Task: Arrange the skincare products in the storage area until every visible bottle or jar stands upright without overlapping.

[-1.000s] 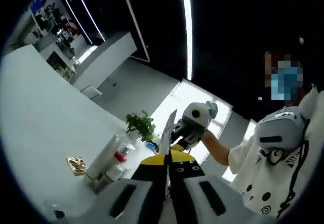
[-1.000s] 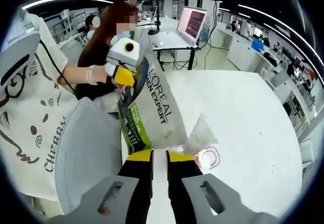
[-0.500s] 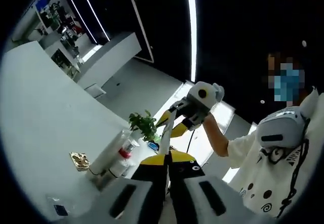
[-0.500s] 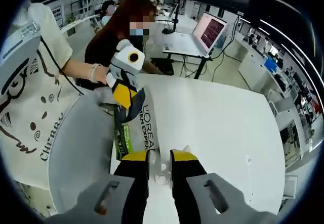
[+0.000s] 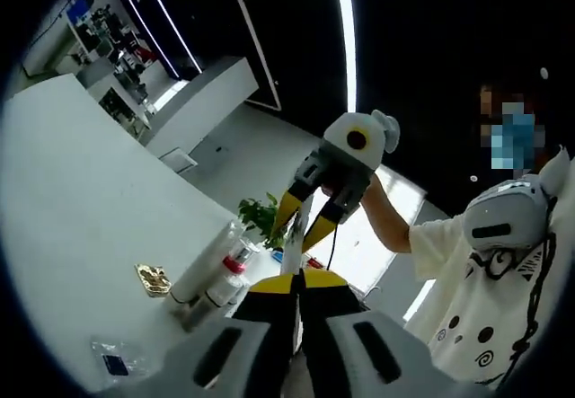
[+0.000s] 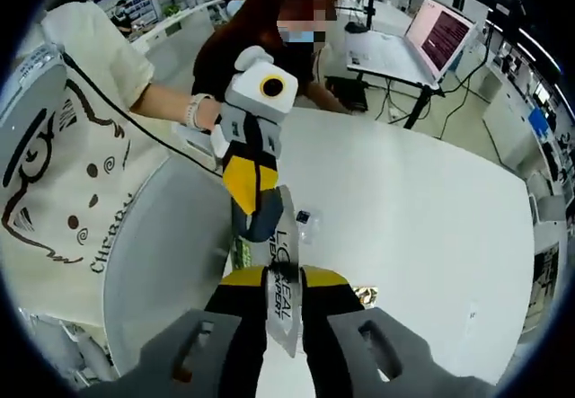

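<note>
Looking at a flat pouch (image 6: 280, 313) held up in the air over the white table (image 6: 431, 218). Pinched at its top end by the left gripper (image 5: 296, 283), jaws pressed together on it. Flanked at its low end by the right gripper (image 6: 283, 281), jaws a little apart; cannot tell if squeezing. Probably light, soft and bendy, and a bit slippery. Best to grab near an edge seam, not the floppy middle. Must still stand up the bottles (image 5: 211, 277) lying on the table.
</note>
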The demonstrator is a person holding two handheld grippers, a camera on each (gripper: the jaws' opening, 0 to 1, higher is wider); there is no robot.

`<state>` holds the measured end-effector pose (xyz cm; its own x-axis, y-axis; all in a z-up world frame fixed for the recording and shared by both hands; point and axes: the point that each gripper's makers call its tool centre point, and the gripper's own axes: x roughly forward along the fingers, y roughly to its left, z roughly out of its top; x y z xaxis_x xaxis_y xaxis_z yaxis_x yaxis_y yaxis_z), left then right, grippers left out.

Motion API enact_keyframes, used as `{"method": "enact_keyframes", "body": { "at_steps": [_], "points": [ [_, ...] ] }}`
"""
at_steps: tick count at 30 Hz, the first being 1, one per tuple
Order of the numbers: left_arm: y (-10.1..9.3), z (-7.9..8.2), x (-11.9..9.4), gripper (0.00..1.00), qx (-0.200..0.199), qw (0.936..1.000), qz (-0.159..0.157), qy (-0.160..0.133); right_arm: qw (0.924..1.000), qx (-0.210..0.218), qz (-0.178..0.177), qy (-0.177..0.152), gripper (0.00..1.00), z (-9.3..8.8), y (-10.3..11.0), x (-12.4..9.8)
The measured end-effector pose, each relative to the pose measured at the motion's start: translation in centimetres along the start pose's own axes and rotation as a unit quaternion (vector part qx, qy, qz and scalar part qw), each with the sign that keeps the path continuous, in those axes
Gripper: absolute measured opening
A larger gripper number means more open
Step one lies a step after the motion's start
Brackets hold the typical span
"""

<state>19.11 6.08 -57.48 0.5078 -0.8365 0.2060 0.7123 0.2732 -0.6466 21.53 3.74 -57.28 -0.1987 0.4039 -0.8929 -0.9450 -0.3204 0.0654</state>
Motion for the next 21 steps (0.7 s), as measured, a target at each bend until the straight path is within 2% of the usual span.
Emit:
{"method": "enact_keyframes", "body": {
  "at_steps": [3,4,5,8,9,12,14,17,19,20,21],
  "points": [
    [0.8,-0.5,-0.4,0.0,0.014,0.9996,0.021,0.009,0.9995,-0.01,0.02,0.024,0.05,-0.5,0.3,0.8],
    [1.2,-0.7,-0.6,0.0,0.029,0.9991,0.028,0.013,0.9994,-0.008,0.021,0.025,0.02,-0.4,0.3,1.2],
    [1.4,-0.7,-0.6,0.0,0.038,0.9986,0.035,0.013,0.9992,-0.012,0.02,0.033,0.01,-0.6,0.2,1.5],
    [2.2,-1.5,-0.8,0.0,0.073,0.9955,0.048,0.036,0.9976,-0.029,0.035,0.052,0.01,-1.3,0.7,2.2],
    [2.6,-1.6,-0.9,0.0,0.088,0.9937,0.055,0.042,0.9977,-0.027,0.03,0.055,0.01,-1.4,0.6,2.6],
    [3.2,-1.8,-1.0,0.02,0.09,0.9926,0.065,0.051,0.9969,-0.027,0.045,0.058,0.01,-1.5,1.3,3.0],
    [4.1,-2.7,-1.4,0.04,0.116,0.9868,0.076,0.083,0.9954,-0.035,0.052,0.073,0.01,-2.0,1.6,3.3],
    [5.1,-4.0,-1.9,0.14,0.144,0.9771,0.092,0.127,0.9941,-0.033,0.067,0.078,0.01,-2.2,2.2,3.9],
    [5.3,-4.8,-1.8,0.17,0.137,0.9764,0.09,0.14,0.9929,-0.037,0.075,0.085,0.01,-2.5,2.5,4.5],
    [5.5,-5.2,-1.9,0.17,0.142,0.9742,0.092,0.149,0.9922,-0.037,0.079,0.089,0.01,-2.6,2.6,4.7],
    [6.0,-6.1,-2.0,0.17,0.148,0.9693,0.095,0.172,0.9917,-0.038,0.082,0.091,0.01,-2.7,2.6,4.9]
  ]
}}
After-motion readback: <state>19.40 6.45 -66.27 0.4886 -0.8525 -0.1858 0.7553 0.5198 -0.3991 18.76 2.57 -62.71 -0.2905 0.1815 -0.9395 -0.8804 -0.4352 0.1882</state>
